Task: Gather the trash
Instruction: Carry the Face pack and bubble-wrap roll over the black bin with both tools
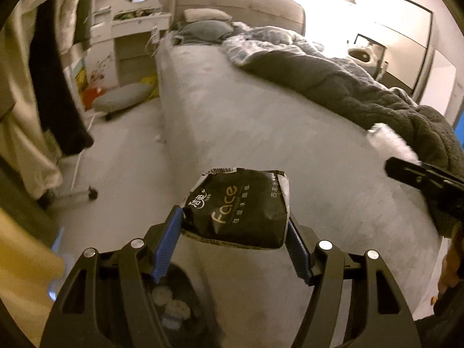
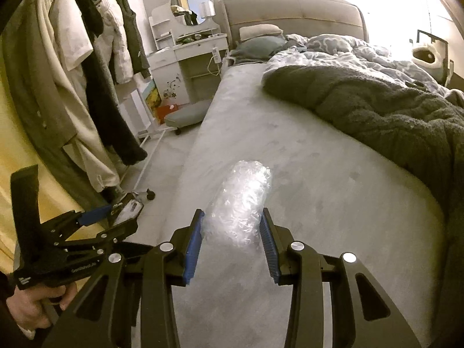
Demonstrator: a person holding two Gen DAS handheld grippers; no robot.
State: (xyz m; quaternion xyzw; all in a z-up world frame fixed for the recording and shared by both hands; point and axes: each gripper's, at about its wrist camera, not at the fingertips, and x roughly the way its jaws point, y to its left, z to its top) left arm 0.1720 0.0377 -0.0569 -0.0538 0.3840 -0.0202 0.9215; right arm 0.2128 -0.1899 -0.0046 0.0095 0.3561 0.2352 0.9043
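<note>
Left gripper (image 1: 235, 232) clamps the tissue pack (image 1: 236, 207) by its edges, right gripper (image 2: 232, 232) pinches slick bubble wrap (image 2: 240, 203) at lower centre; either could slip.

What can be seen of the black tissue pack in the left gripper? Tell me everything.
The tissue pack is a soft black plastic packet printed with "Face" in pale lettering and a barcode strip at its far end. It looks crumpled and partly emptied. The left gripper clamps it by both sides, holding it above the bed's edge, over a dark bin below.
</note>
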